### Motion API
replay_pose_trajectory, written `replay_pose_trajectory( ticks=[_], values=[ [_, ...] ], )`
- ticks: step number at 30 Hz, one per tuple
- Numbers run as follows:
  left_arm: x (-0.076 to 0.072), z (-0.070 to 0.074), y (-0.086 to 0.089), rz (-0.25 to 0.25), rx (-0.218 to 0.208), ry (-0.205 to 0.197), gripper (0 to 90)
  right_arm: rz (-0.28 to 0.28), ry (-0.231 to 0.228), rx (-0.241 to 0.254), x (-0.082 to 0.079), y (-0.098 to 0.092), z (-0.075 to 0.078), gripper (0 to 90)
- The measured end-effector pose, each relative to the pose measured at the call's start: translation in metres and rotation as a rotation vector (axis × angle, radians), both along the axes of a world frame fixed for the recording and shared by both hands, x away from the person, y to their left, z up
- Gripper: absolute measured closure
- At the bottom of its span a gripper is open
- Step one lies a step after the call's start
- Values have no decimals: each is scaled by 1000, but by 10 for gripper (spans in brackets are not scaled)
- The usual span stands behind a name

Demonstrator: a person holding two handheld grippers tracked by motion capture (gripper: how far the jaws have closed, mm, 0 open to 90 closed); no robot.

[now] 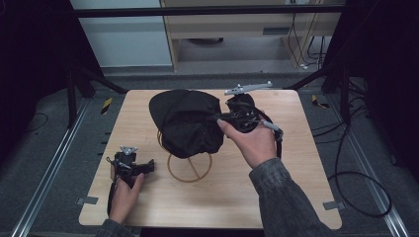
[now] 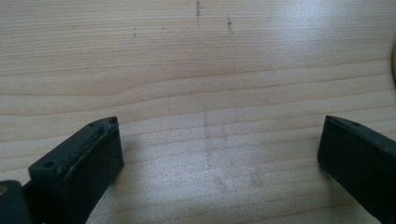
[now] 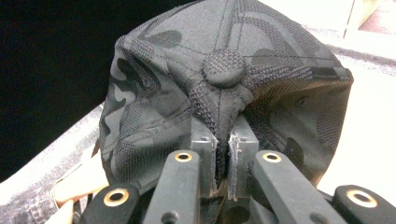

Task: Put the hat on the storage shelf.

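Right gripper (image 3: 223,154) jaws pinch cap (image 1: 190,121) crown, apparently over wire stand (image 1: 190,170); left gripper (image 2: 219,154) jaws wide, empty.

1. The high view looks forward and down from above the person's side, taking in the whole desk (image 1: 222,197).
2. The left gripper view sits very close to bare desk (image 2: 196,70) wood, facing down along its jaws.
3. The right gripper view looks closely at the black cap (image 3: 224,70), which the high view shares (image 1: 190,121); its background is dim, perhaps floor.
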State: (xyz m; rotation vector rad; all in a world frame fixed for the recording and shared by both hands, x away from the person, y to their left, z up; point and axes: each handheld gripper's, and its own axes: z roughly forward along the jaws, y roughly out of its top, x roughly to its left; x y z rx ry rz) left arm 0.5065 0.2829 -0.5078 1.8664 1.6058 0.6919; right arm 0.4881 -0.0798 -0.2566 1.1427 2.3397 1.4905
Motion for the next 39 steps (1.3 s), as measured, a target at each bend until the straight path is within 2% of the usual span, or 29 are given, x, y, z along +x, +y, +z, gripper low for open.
replay_pose_trajectory(
  ticks=[39],
  values=[
    [0,0,0,0,0,0,0,13,37,-48,12,22,-24,820]
  ],
)
